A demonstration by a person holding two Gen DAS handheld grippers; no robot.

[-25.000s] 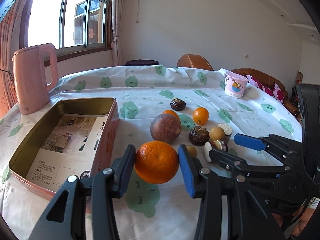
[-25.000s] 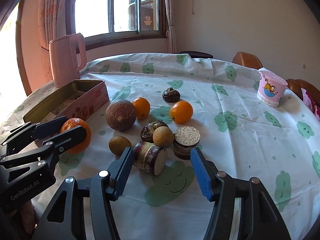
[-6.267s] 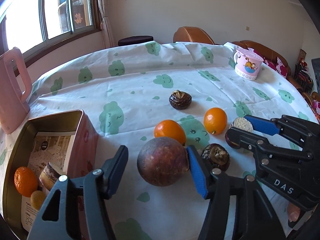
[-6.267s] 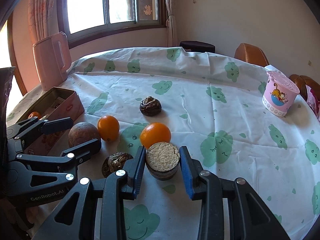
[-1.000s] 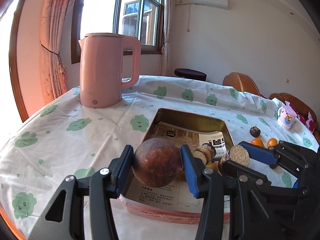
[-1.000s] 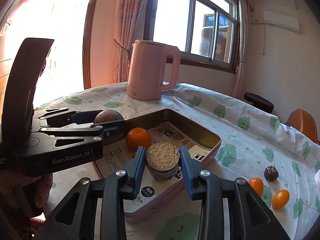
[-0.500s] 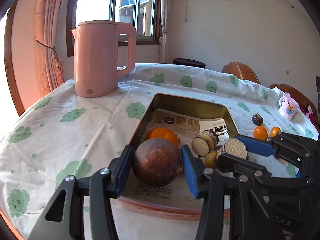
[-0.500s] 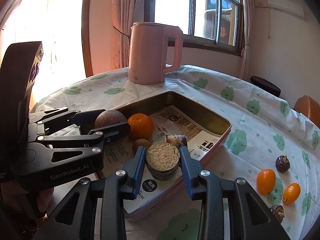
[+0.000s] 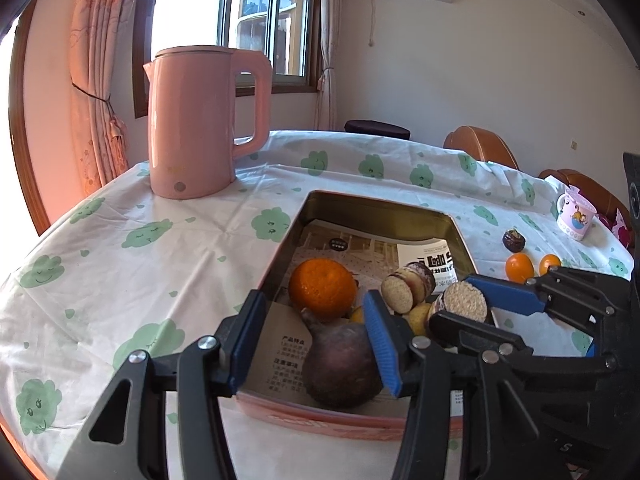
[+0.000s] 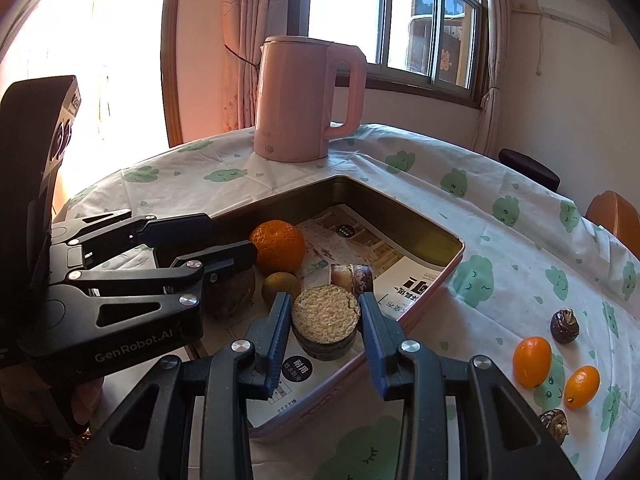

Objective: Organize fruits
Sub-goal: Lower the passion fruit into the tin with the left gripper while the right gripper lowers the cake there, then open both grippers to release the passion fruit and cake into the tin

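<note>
**A:** While your left gripper (image 9: 316,344) hangs over the tin's (image 9: 384,206) near end, look at its jaws: they have just been opening, and the brown fruit (image 9: 340,364) sits on the paper liner between them, seemingly touching only the right pad. Finish the release, then lift straight up so neither finger rolls it.

**B:** And your right gripper (image 10: 324,320)?

**A:** It's clamped narrow on the cut piece (image 10: 325,326), grainy face up, low over the tin's near corner. From that view, the small yellow fruit (image 10: 281,286) sits at 11 o'clock of it and the other cut piece (image 10: 352,276) at 1 o'clock, both close. The orange (image 10: 277,247) lies farther back.

**B:** So where should you set it?

**A:** I'd judge on the bare liner right below. Lower it until it rests, then ease the jaws apart; dropped from height, it could tip or knock its neighbours.

**B:** What remains?

**A:** Two small oranges (image 10: 532,362) and dark fruits (image 10: 565,326) at 3 o'clock on the cloth.
</note>
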